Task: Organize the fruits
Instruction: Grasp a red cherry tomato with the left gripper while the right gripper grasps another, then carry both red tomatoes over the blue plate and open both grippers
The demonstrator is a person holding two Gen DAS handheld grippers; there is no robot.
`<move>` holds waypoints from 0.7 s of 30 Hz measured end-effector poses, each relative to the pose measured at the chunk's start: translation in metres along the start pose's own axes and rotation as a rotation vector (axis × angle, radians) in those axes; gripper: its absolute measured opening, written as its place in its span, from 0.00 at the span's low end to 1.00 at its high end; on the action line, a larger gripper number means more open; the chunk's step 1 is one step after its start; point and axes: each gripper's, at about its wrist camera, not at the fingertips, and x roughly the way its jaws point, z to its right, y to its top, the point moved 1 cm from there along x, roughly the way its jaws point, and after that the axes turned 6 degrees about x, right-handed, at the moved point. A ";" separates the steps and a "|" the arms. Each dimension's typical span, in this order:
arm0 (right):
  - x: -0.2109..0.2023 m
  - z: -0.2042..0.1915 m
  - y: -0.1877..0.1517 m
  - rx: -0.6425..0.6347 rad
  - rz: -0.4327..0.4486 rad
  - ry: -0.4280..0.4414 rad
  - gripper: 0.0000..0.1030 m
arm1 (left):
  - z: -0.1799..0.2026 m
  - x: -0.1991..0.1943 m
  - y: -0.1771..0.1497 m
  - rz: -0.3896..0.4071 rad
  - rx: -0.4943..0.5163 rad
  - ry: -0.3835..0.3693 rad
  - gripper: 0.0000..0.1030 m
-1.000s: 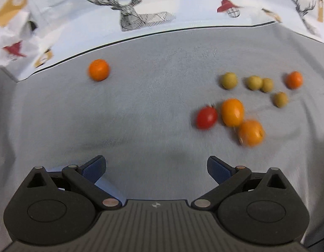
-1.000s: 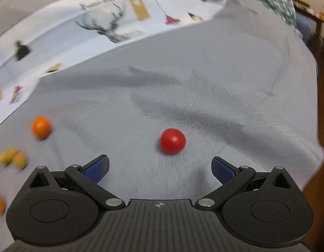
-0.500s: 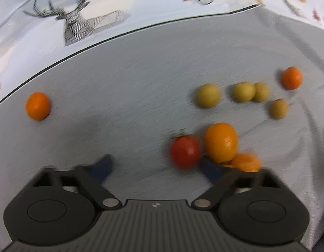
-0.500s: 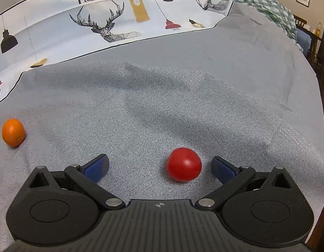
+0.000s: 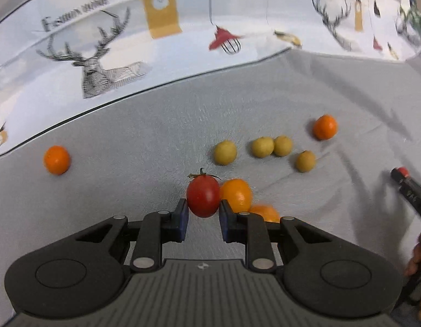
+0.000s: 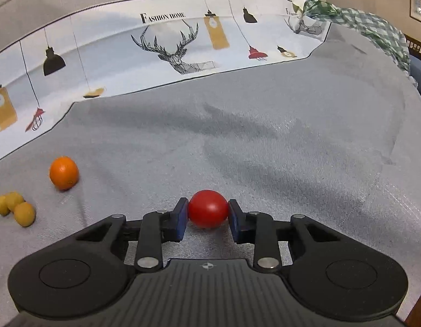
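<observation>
The left gripper [image 5: 203, 219] has just closed on a stemmed tomato [image 5: 203, 196] that sits beside an orange [image 5: 235, 194] on the grey cloth [image 5: 128, 141]. The right gripper [image 6: 207, 219] (jaws just closed too) clamps a round tomato [image 6: 208, 208] on the cloth.

Even indoor light, soft shadows on grey cloth [image 6: 265, 141], left view motion-blurred, fisheye bending at edges
</observation>
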 end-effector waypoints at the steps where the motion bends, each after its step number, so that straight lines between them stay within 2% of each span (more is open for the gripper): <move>1: -0.003 0.000 0.001 -0.006 0.009 0.006 0.32 | -0.001 -0.011 -0.003 0.007 -0.022 -0.005 0.26; 5: -0.034 -0.004 0.004 -0.029 0.039 0.054 0.32 | 0.000 -0.071 -0.026 0.043 -0.068 0.017 0.26; 7: -0.059 -0.010 0.004 -0.035 0.035 0.106 0.32 | 0.001 -0.102 -0.043 0.056 -0.085 0.014 0.26; 12: -0.144 -0.014 -0.012 -0.047 -0.070 0.338 0.32 | -0.004 -0.168 -0.098 0.058 -0.141 0.023 0.26; 17: -0.237 -0.027 -0.033 -0.135 -0.169 0.555 0.32 | -0.015 -0.223 -0.158 0.078 -0.199 0.097 0.26; 21: -0.294 -0.050 -0.049 -0.237 -0.187 0.685 0.32 | -0.027 -0.258 -0.202 0.112 -0.247 0.141 0.26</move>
